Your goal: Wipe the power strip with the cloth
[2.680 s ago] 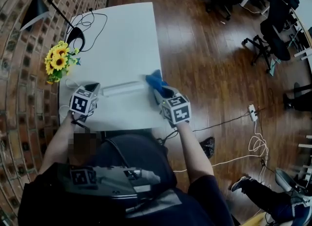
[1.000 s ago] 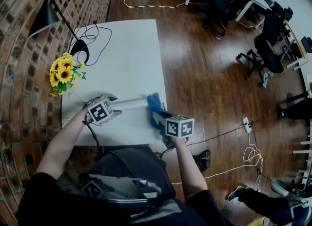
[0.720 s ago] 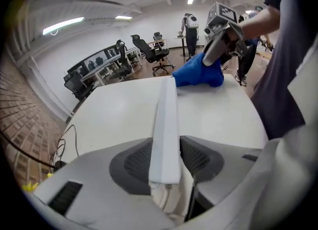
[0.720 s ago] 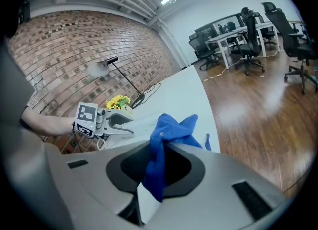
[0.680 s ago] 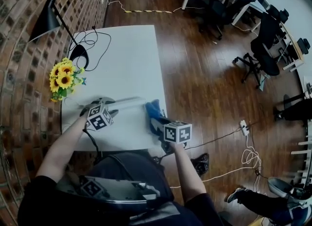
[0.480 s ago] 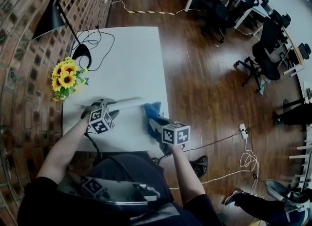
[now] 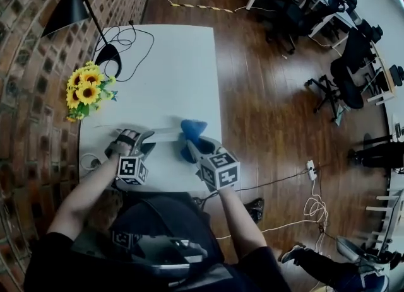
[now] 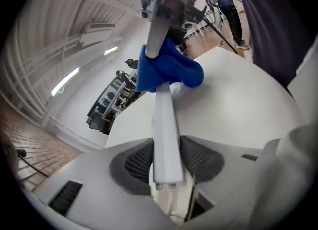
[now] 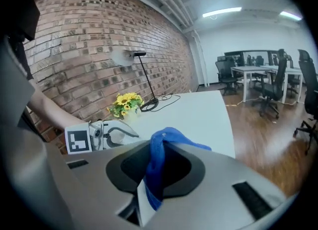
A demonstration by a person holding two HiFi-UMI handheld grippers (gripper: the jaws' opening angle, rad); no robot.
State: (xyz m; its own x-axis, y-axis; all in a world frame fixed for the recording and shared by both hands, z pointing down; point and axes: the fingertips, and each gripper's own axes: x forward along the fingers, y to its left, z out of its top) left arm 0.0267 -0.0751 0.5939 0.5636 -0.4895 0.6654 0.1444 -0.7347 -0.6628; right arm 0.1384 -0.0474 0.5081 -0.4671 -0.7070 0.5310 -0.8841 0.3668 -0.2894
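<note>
Holding the white power strip [image 8: 164,124] by its cord end in the left gripper [image 8: 166,162], jaws just drawn in from wider and now pressing its two long sides. Pinching the blue cloth [image 9: 158,162] in the right gripper [image 9: 156,179], jaws nearly together on a fold of it, the rest bunched out ahead. Keeping the strip across the near part of the white table [image 7: 170,64], left to right in the head view, long axis running straight out from the left jaws toward the right gripper; perhaps raised a little at the far end, hard to be sure. Draping the cloth over that far end, touching it. Judged from this: wiping under way or about to start, right hand working, left hand only steadying. Next, most likely, dragging the cloth along the strip's length toward the left jaws, keeping to that axis. Worth watching: twisting the strip out of the left grip by pressing sideways
</note>
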